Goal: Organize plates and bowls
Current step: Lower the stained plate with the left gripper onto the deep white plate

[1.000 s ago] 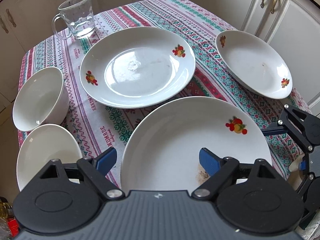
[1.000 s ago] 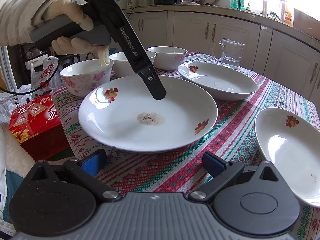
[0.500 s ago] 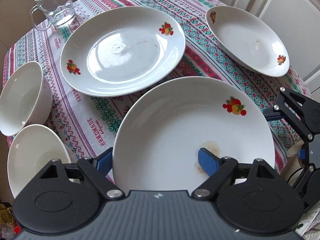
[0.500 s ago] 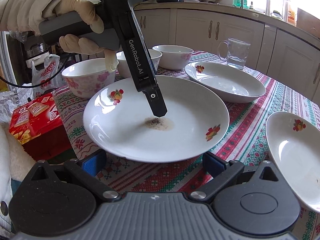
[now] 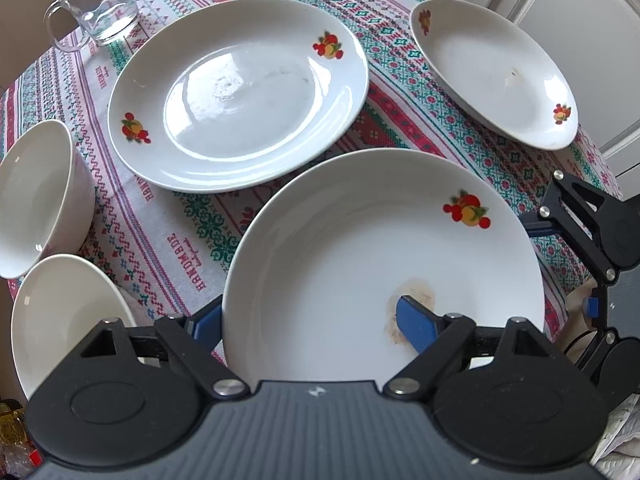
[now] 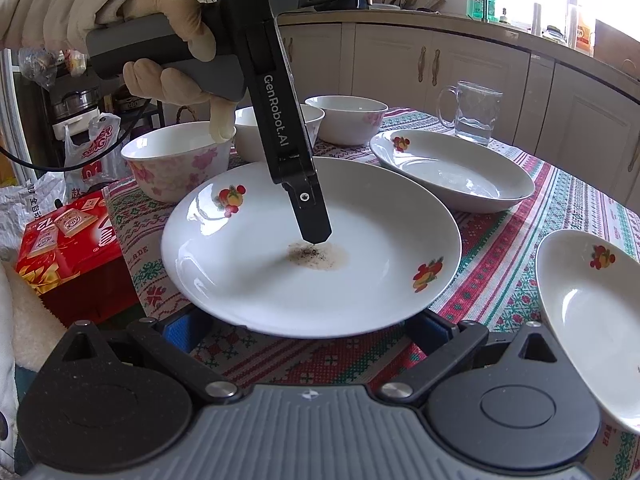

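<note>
White china fills the near view from the left wrist: a stained plate (image 5: 360,248) with a fruit motif sits between the spread blue fingers of the left gripper (image 5: 308,322), one finger under its rim on the left, the other over the brown stain inside. From the right wrist, this plate (image 6: 312,248) appears raised off the striped tablecloth (image 6: 500,276), though whether the left gripper is truly clamped on it I cannot tell. The right gripper (image 6: 308,326) has its jaws wide apart, both tips just beneath the plate's near edge, holding nothing.

Beyond the stained plate lies a large flat plate (image 5: 236,96) resting on the cloth, and to the right a deeper oval dish (image 5: 492,72) near the table edge. Two white bowls (image 5: 36,192) stand at the left side, close together; the right wrist view shows three bowls (image 6: 180,160) in a row behind the plate. Farthest off, a glass mug (image 5: 96,4) holding a little water stands by the flat plate, in front of cream cabinets (image 6: 440,64).
</note>
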A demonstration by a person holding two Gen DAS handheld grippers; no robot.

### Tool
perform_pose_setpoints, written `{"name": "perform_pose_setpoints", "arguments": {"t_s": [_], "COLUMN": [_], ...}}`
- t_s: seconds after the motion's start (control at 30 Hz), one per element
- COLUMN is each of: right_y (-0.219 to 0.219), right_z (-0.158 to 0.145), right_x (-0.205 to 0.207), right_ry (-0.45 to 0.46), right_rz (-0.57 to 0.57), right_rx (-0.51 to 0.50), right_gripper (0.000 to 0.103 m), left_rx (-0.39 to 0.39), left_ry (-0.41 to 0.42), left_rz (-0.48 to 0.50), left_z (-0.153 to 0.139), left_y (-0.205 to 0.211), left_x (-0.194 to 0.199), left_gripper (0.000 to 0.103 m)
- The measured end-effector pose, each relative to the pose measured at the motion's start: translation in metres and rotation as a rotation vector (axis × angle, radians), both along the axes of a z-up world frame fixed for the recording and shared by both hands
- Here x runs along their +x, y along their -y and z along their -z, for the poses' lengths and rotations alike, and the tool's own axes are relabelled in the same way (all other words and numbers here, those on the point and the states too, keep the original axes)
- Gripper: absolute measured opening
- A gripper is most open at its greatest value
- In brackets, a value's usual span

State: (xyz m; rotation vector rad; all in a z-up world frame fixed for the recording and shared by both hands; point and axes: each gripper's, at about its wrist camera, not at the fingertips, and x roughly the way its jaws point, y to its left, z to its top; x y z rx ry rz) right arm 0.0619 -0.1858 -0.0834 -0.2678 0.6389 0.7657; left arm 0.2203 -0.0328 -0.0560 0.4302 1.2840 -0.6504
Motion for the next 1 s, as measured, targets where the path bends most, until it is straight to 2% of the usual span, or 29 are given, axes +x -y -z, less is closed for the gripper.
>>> {"name": "perform_pose_setpoints", "arguments": {"t_s": [0.17, 0.4, 1.0], "right_y": [0.003, 0.007, 0.012], "right_z": [0.000, -0.001, -0.008], "right_x": [-0.001, -0.003, -0.002], "right_ry": [0.004, 0.005, -0.020], "right_rz": [0.002, 0.002, 0.010], "right_rx": [0.002, 0.001, -0.017], "right_gripper": [0.103, 0.103, 0.103], "left_rx": [-0.045, -0.064, -0.118], "left_ry": [-0.039, -0.069, -0.074], "left_rz": [-0.017, -0.007, -0.012], "left_z": [-0.001, 0.000, -0.011], "left_y": [-0.002, 0.001, 0.000], "left_x": [0.003, 0.008, 0.007], "left_gripper": [0.087, 0.088, 0.088]}}
